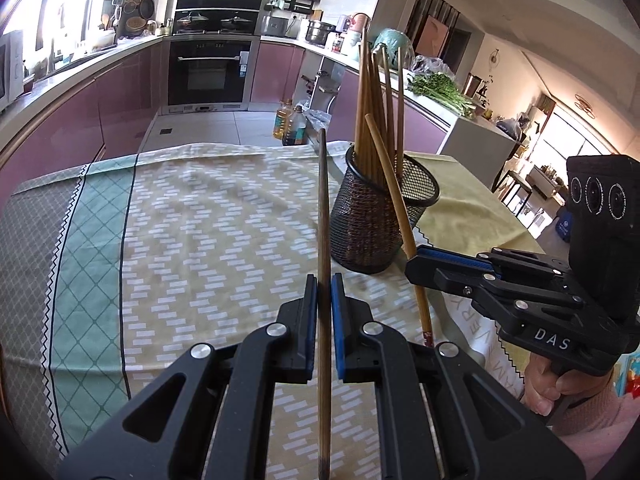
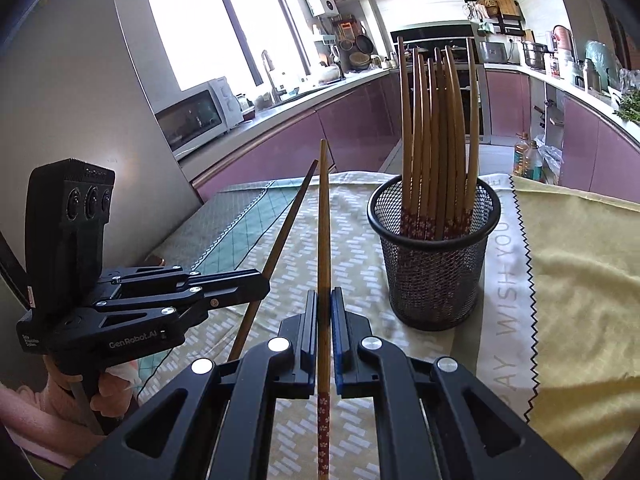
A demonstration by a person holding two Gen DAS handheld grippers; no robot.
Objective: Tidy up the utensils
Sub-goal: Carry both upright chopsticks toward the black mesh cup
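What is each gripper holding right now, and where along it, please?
Left gripper pinches a dark chopstick near mid-length; right gripper pinches a lighter chopstick above its patterned end.

The left wrist view looked forward and downward along its own left gripper [image 1: 324,308], whose fingers filled the lower centre of the frame, close over the table [image 1: 200,216]. The holder [image 1: 380,216] stood right of centre, and the right gripper [image 1: 416,264] entered from the right edge. The right wrist view faced much the same way from its own gripper [image 2: 325,312] (a little nearer the holder [image 2: 434,256], which sat at centre right), with the left gripper [image 2: 266,280] at the left edge. Both views shared the table [image 2: 360,240], the holder, each other's gripper and the kitchen counters [image 1: 120,46] behind.
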